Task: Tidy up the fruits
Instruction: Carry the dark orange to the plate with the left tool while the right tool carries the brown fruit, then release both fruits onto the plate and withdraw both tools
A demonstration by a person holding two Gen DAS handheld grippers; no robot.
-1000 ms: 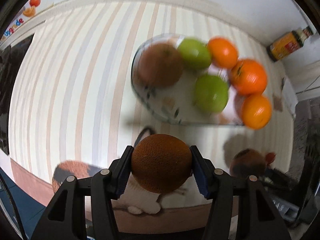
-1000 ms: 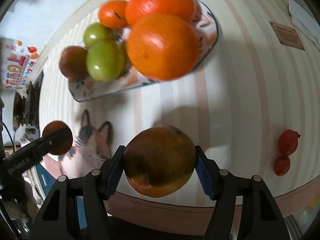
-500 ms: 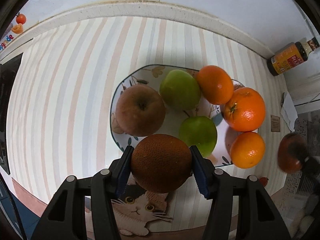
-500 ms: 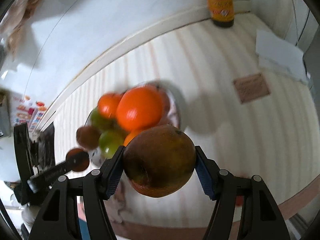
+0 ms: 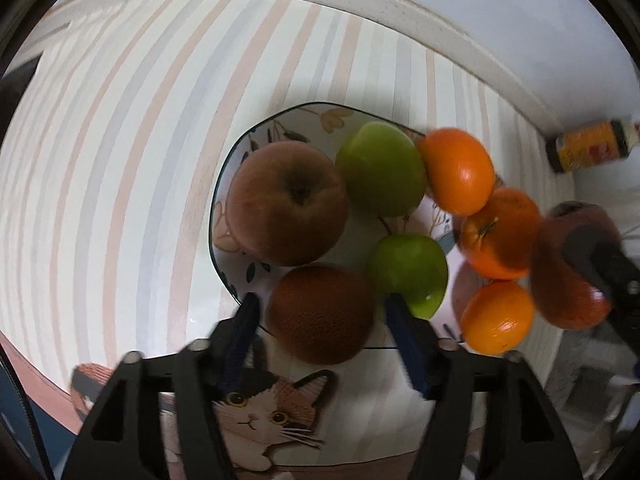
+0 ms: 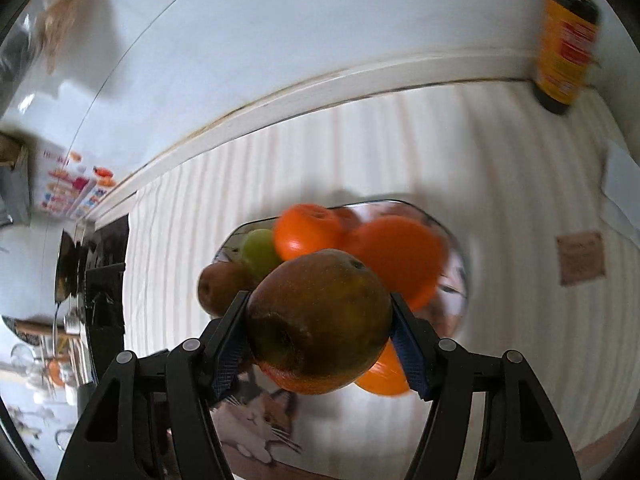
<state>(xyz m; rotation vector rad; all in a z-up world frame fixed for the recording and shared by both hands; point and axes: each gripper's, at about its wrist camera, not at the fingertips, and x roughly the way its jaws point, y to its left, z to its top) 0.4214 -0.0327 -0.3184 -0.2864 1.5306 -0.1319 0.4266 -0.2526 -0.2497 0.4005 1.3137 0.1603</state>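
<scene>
A flowered plate (image 5: 296, 124) carries a brown-red apple (image 5: 288, 204), two green apples (image 5: 380, 168) and several oranges (image 5: 460, 172). A rough brown round fruit (image 5: 320, 320) sits at the plate's near rim between the jaws of my left gripper (image 5: 320, 304). Those jaws are opening, and a gap shows on each side of the fruit. My right gripper (image 6: 319, 300) is shut on a brown-red apple (image 6: 320, 320), held above the plate (image 6: 456, 280). In the left wrist view that gripper (image 5: 592, 264) and its apple (image 5: 560, 280) hang at the plate's right edge.
The striped tablecloth (image 5: 120, 160) has a cat picture (image 5: 256, 412) near its front edge. An orange-labelled bottle (image 6: 564, 40) stands at the back right by the white wall. White paper (image 6: 620, 184) and a brown card (image 6: 580, 258) lie right of the plate.
My left jaws have parted from the rough brown fruit, which now rests on the plate's near rim. The right gripper has carried its apple over the plate.
</scene>
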